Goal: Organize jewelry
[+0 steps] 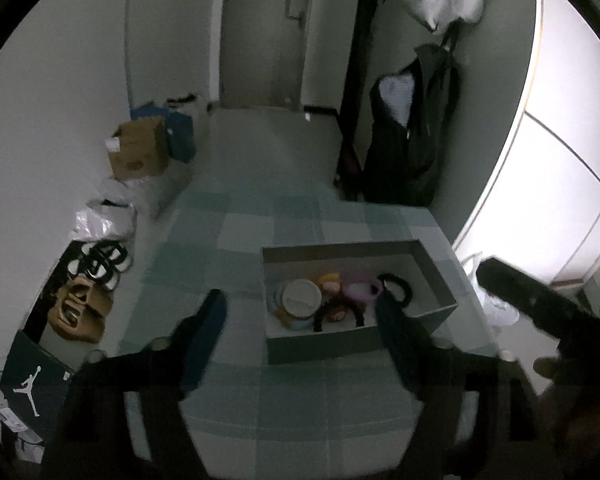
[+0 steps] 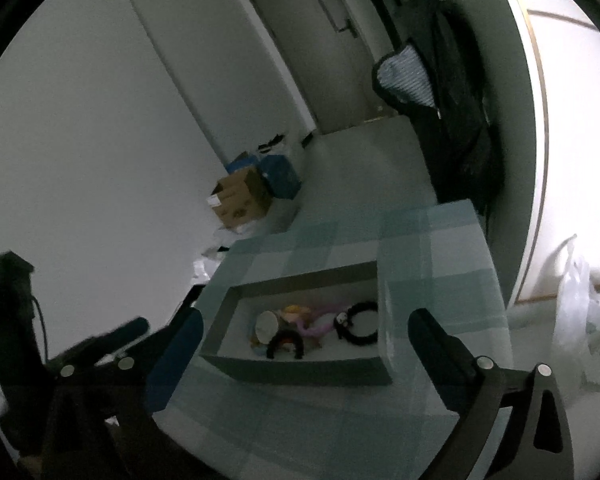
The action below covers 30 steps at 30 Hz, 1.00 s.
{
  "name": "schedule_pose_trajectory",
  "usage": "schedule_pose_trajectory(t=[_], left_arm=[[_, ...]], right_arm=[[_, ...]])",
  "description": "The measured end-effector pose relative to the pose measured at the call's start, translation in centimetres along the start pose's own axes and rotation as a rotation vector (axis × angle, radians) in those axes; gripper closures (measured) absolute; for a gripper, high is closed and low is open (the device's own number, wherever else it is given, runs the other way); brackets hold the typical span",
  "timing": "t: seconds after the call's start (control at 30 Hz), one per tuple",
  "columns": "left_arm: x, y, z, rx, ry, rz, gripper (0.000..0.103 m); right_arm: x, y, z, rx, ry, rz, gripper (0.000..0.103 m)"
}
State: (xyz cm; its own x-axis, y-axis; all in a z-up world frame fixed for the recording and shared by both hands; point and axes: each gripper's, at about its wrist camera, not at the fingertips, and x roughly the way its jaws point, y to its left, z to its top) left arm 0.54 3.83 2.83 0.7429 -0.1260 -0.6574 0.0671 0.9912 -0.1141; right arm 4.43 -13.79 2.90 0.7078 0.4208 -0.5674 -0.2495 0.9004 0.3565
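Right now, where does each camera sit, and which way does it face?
Left wrist: sits on the left tool, looks down over the checked tablecloth at the open grey cardboard box; its two fingers show, and the right tool.
Right wrist: sits on the right tool, faces the same box from its right.
Shared: box, tablecloth, brown carton.

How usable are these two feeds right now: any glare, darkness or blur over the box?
Left wrist view: dim overall, white glare off the wardrobe at right, box contents readable but soft, left gripper fingers dark and smeared. Right wrist view: equally dim, fisheye bends the door, box items small and murky, right gripper fingers blurred.
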Motion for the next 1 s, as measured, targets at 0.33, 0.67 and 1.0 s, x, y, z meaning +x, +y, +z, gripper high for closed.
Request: schedule_pose_trajectory(t=[0.33, 0.67, 1.0], left_arm=[[-0.5, -0.2, -0.5, 0.008, -0.029, 0.008, 0.025], [-1.2, -0.9, -0.7, 0.03, -0.068, 0.029, 0.025], [-1.1, -0.8, -0.6, 0.008, -0.053, 0.005, 0.025]], right_arm=[[-1.5, 1.1, -0.9, -0.082, -0.044, 0.0, 0.0], [-1.4, 1.2, -1.1, -0.095, -0.039, -0.009, 0.0], [-1.4, 1.1, -1.0, -0.088, -0.042, -0.02, 0.0]])
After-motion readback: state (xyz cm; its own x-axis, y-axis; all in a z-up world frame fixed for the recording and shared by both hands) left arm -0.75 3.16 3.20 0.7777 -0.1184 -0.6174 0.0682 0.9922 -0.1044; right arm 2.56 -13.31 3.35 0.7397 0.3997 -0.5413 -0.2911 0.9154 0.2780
